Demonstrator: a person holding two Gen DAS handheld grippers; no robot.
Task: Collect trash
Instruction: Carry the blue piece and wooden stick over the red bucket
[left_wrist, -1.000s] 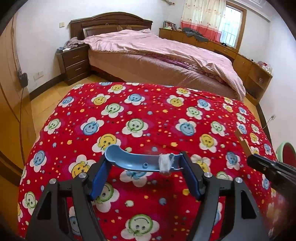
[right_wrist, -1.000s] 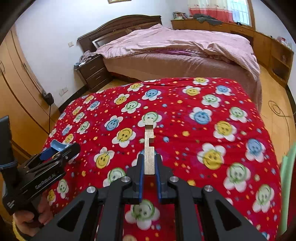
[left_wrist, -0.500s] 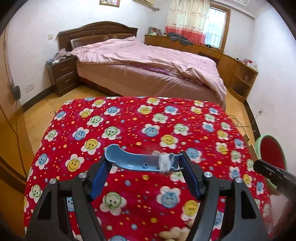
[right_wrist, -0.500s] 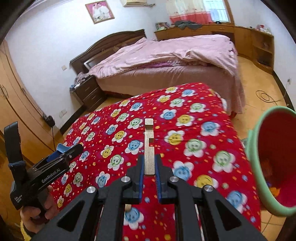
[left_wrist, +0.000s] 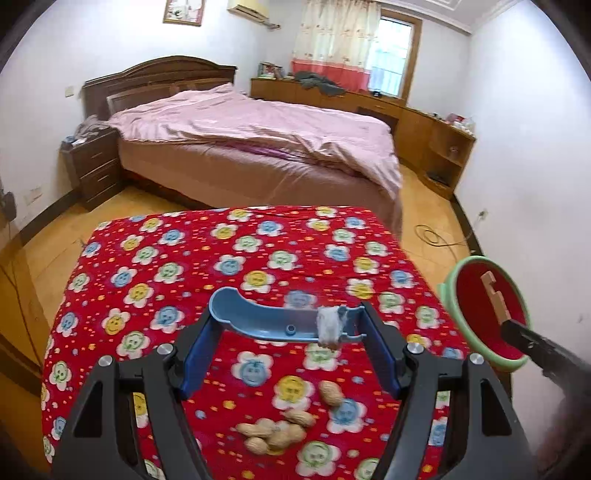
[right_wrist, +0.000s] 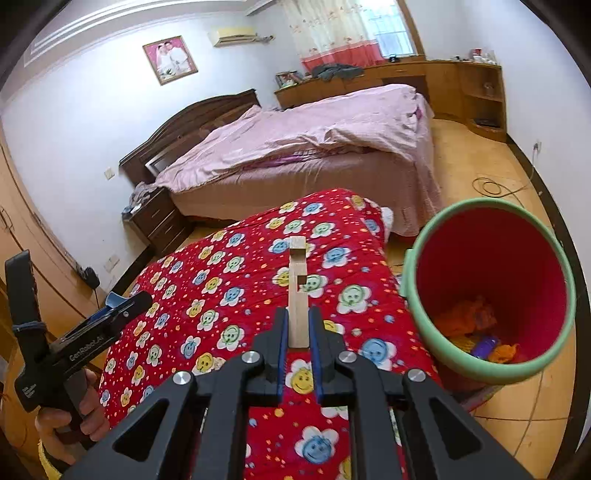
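Note:
My left gripper (left_wrist: 288, 322) is shut on a curved blue plastic piece (left_wrist: 255, 319) that spans its jaws, with a white fluffy wad (left_wrist: 330, 325) stuck near the right finger. It hovers above the red flowered tablecloth (left_wrist: 184, 258). My right gripper (right_wrist: 298, 321) is shut on a notched wooden stick (right_wrist: 297, 280), above the table's right edge. In the left wrist view the wooden stick (left_wrist: 494, 295) shows in front of the mouth of the red bin (left_wrist: 448, 291). The green-rimmed bin (right_wrist: 495, 205) stands on the floor right of the table, with orange and purple scraps inside.
Several peanuts (left_wrist: 280, 428) lie on the cloth near the table's front. A hand (right_wrist: 70, 417) holds the left gripper (right_wrist: 122, 306) at the table's left side. Beyond are a pink bed (left_wrist: 258, 136), a nightstand (left_wrist: 96, 166), wooden cabinets (left_wrist: 436, 136) and a cable (right_wrist: 491, 184) on the floor.
Both grippers have risen and drawn back, each still holding its piece. The right one swung right, bringing the red bin into view. The peanuts have come into the left view.

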